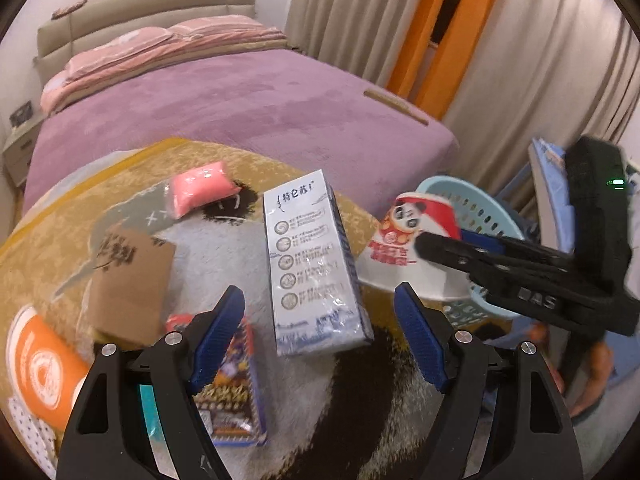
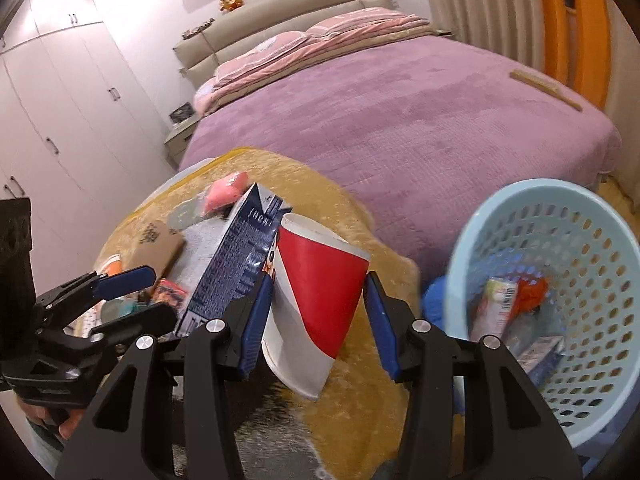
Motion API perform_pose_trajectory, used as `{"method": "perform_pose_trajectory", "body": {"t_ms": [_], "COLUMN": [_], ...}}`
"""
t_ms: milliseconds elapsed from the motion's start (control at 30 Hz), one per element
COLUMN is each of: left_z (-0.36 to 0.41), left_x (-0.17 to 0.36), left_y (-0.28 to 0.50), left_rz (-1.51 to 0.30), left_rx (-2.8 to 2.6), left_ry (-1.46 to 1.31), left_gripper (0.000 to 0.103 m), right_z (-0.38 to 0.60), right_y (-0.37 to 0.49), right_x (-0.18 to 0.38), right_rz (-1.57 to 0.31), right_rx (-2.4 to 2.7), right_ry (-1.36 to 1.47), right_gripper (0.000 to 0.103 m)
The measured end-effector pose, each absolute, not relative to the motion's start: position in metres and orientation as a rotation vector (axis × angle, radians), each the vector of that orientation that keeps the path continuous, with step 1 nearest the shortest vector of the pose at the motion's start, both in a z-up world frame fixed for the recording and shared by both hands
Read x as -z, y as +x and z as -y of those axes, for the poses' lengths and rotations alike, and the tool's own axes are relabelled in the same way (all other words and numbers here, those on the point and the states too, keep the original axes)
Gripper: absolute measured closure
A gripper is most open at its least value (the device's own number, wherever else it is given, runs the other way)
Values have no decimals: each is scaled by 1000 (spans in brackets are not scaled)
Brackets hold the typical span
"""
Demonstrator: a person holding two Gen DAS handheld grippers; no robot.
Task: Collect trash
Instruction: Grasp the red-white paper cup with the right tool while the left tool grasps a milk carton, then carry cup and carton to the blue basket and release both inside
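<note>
Right tool gripping paper cup, basket beside

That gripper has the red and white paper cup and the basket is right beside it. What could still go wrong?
The right gripper pinches the paper cup across its soft wall, so it may crush or slip before reaching the light blue basket. The cup sits close to the blue and white carton, which a careless swing might knock. The left gripper hangs open above that carton, so both tools could collide.

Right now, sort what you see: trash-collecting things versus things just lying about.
Job: panda paper cup between the right gripper fingers, blue basket, milk carton, brown paper bag, pink packet, snack wrapper.
Lying about: bed, curtains.
</note>
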State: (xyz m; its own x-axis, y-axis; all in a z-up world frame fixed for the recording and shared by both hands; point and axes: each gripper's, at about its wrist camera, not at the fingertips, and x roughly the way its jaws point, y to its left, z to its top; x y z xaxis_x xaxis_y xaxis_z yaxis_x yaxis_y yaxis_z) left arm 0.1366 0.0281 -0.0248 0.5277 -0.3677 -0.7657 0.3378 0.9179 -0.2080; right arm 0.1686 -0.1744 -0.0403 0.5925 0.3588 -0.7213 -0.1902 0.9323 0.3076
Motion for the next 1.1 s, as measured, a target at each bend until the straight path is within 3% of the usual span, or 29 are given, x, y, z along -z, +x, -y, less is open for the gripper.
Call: {"method": "perform_pose_trajectory", "body": {"t_ms": [400, 533, 1100], "left_z": [12, 21, 57], "left_x": [66, 71, 2], "left_y": [171, 175, 146], "left_rz": [-1052, -1056, -828], "left_rx": [334, 273, 448], "left_ry": [-41, 20, -61], "left_gripper": [27, 44, 47], "right_z": [202, 213, 282], "right_y": [158, 156, 145], "right_x": [33, 30, 4], "right_rz": [-833, -829, -741], "right_rx": [-265, -261, -139], "right_ry": [198, 219, 317], "right_gripper": [59, 59, 59]}}
